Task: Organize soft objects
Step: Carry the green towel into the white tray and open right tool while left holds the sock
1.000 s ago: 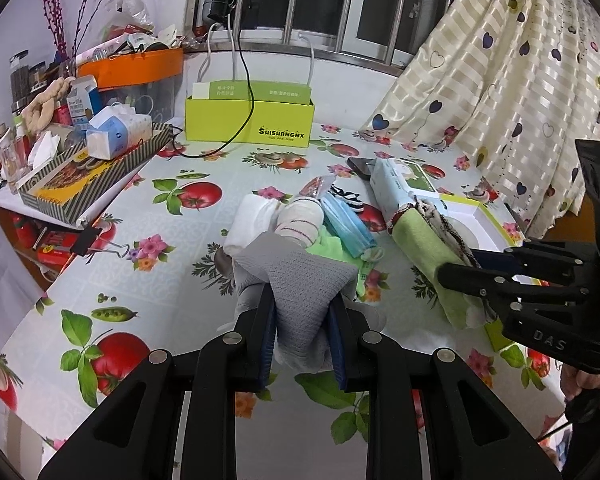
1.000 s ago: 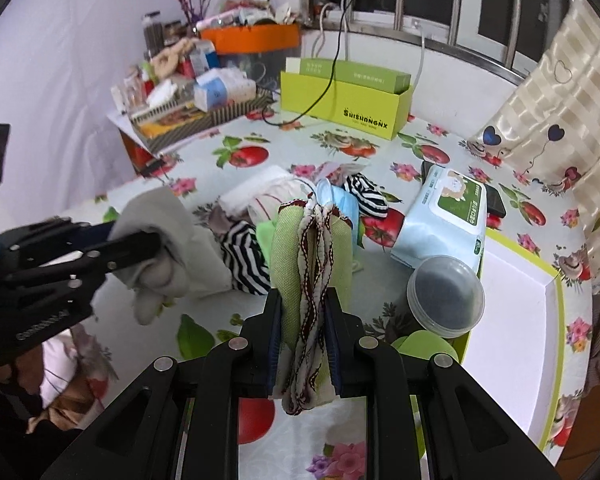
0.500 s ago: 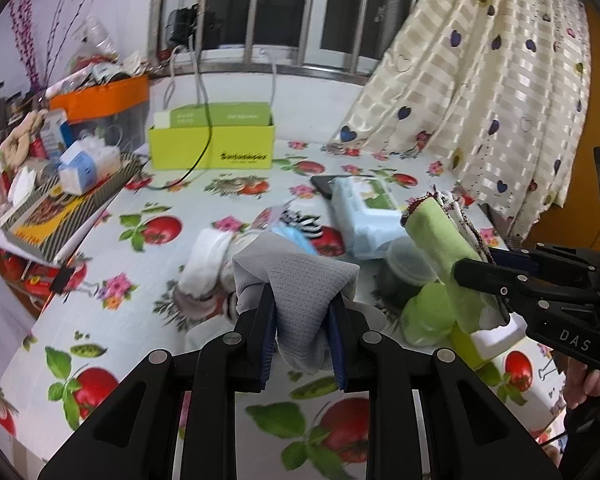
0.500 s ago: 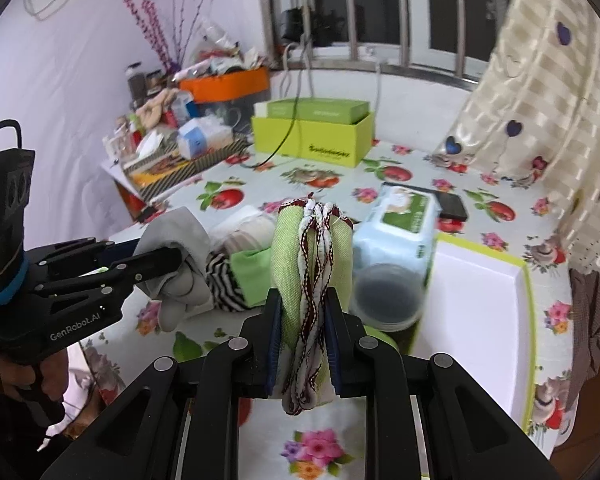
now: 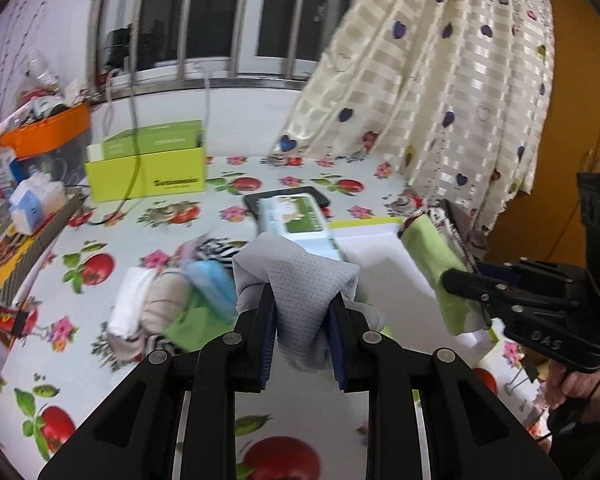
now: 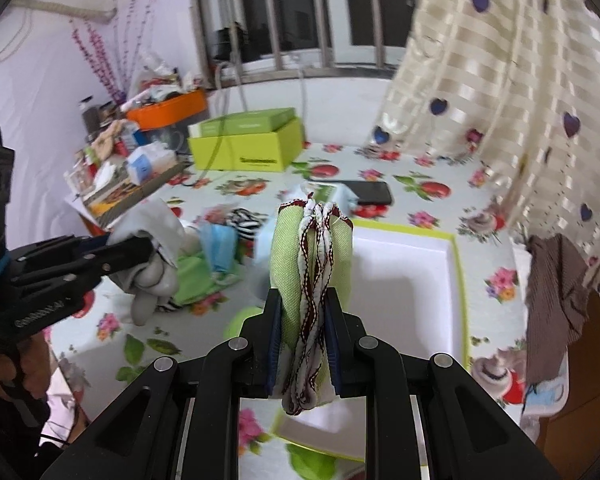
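Note:
My left gripper (image 5: 302, 312) is shut on a bunched grey mesh cloth (image 5: 296, 276), held up above the flowered tablecloth. The right gripper (image 6: 302, 320) is shut on a folded green cloth (image 6: 292, 256) with white and maroon trim, hanging over the near edge of a white tray with a lime rim (image 6: 404, 272). In the left wrist view the right gripper (image 5: 452, 280) with its green cloth (image 5: 432, 260) is at the right, over that tray (image 5: 380, 248). The left gripper (image 6: 140, 248) and its grey cloth (image 6: 156, 264) show at the left of the right wrist view.
A heap of soft things (image 5: 172, 308) lies left of the tray: white and beige rolls, a blue mask, striped and green cloths. A wipes pack (image 5: 296, 216) and a dark phone (image 6: 370, 194) lie behind. A lime box (image 5: 148, 168), an orange bin (image 5: 48, 128) and a curtain (image 5: 440, 92) ring the table.
Both grippers have swung to the right with their cloths held fast. The white tray has come under the right gripper, and the heap of soft things has slid to the left.

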`<state>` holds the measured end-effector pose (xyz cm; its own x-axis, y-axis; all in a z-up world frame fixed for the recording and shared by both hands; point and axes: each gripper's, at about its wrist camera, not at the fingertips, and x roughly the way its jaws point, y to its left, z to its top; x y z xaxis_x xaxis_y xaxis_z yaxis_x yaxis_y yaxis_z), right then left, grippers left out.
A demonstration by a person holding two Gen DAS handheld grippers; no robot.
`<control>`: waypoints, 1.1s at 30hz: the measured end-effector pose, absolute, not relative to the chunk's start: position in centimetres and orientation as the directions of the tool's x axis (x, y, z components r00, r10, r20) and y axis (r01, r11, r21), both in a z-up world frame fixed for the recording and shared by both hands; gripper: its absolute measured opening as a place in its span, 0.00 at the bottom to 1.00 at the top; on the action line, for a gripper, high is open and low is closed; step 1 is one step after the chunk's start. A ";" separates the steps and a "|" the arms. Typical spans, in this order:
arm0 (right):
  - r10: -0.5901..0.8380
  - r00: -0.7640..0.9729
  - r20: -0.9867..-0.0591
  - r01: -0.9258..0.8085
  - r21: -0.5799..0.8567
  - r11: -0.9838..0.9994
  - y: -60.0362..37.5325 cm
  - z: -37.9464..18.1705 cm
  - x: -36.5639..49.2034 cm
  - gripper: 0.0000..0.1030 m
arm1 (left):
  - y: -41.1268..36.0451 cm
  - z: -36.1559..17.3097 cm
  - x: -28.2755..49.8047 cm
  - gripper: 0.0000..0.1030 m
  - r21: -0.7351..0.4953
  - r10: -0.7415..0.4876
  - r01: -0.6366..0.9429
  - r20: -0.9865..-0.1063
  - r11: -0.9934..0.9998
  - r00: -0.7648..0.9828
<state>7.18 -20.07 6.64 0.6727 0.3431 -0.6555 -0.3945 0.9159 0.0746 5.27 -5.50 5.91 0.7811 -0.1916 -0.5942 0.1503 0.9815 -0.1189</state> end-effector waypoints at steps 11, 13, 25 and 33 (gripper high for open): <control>0.233 0.636 -0.736 -0.271 0.069 0.960 -25.3 2.3 9.1 0.18 | -11.5 4.4 7.7 0.24 -0.112 -0.277 0.270 -0.641 0.956 0.716; 0.223 0.625 -0.748 -0.260 0.069 0.963 -25.9 1.6 9.5 0.18 | -12.6 3.8 8.2 0.24 -0.113 -0.293 0.293 -0.654 0.949 0.697; 0.186 0.580 -0.793 -0.215 0.071 0.974 -28.0 -1.0 11.0 0.23 | -17.3 0.0 10.9 0.24 -0.113 -0.348 0.401 -0.735 0.909 0.582; 0.235 0.604 -0.761 -0.231 0.115 0.966 -28.4 0.0 10.2 0.44 | -19.2 -2.0 11.7 0.25 -0.102 -0.371 0.475 -0.773 0.874 0.516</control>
<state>10.24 -28.37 0.00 0.6044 0.2349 -0.7613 -0.2312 0.9661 0.1146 11.70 -19.23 -1.95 0.5155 -0.3707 -0.7725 0.4752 0.8739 -0.1022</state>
